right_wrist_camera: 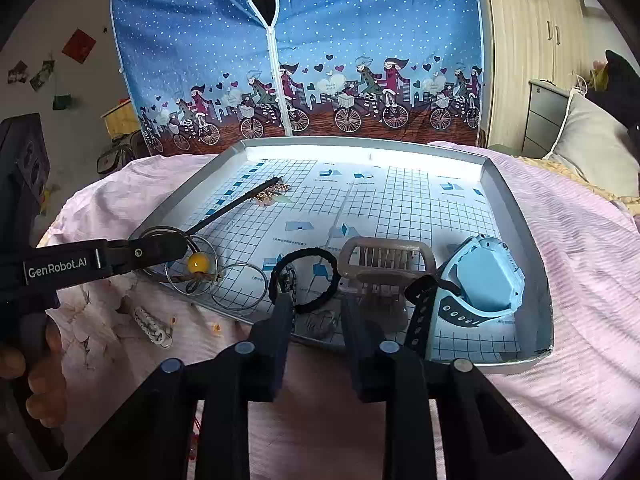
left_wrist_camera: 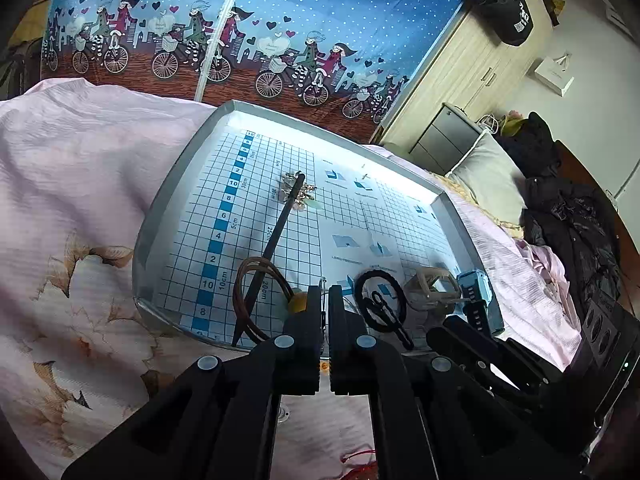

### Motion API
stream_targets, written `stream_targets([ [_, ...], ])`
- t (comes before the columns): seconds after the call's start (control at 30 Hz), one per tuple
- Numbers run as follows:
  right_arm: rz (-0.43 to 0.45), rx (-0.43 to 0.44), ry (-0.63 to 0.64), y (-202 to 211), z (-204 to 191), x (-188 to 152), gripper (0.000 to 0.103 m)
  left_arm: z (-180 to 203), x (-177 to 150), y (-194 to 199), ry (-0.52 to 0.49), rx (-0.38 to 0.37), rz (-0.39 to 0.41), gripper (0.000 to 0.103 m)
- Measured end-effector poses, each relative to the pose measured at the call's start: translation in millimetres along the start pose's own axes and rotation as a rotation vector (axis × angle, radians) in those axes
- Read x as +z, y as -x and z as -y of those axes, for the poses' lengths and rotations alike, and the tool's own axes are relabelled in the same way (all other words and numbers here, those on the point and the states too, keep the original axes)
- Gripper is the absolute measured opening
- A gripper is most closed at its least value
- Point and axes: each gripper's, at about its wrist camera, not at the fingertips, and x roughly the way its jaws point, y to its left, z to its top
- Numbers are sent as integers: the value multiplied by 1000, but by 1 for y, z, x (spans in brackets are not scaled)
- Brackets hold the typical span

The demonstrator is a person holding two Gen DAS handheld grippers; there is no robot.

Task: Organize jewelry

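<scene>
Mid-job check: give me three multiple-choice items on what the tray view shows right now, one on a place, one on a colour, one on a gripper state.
1. Where does the watch lie?
A. In the tray's near right corner
B. On the bedcover outside the tray
C. At the tray's far left corner

2. What colour is the bead on the cord bracelet?
A. Red
B. Yellow
C. Green

3. How do the jaws of the right gripper stand?
A. Shut on the watch strap
B. Shut on the hairpin
C. Open, holding nothing

Answers:
1 A: the right wrist view shows the watch against the tray's right wall near the front edge.
2 B: the bead shows bright yellow beside the left gripper.
3 C: a wide gap shows between the jaws, over the black hair tie.
</scene>
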Motion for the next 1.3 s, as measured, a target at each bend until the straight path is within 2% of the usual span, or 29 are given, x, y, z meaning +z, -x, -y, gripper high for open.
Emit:
stream_targets([
  [0.03,4,-1,0,1,0,0,42,0,0,1,-1,7,4,7],
  [0.07,12,-3,-1,4,0,-1,46,1,1,3,-3,14,10,15],
  [0.1,18,-5,0,7,0,0,46,1,1,5,-6,19,21,23],
  [0.2,40,-15,0,17,0,0,47,5,1,16,-13,25,57,40],
  [0.33,87,-16,-21,41,3,2,67,10,2,36,-14,28,103,56],
  [0.37,100,-6,-31,49,3,3,78,12,2,42,-21,31,118,67],
  [0.4,114,2,-41,57,4,5,84,16,2,50,-36,35,134,84],
  [0.47,150,4,-57,75,4,6,101,24,0,70,-68,20,191,102],
  [0.7,249,2,-88,134,2,8,103,52,-10,131,-141,31,330,102],
  [0.83,278,-1,-78,163,-3,1,103,70,-30,162,-232,106,384,102],
  [0.97,301,-2,-59,190,-13,-12,103,77,-62,186,-266,148,408,102],
  [1.1,308,10,-53,209,-24,-28,103,78,-91,204,-272,161,392,102],
  [1.3,288,17,-41,224,-39,-59,103,68,-130,220,-249,220,282,102],
])
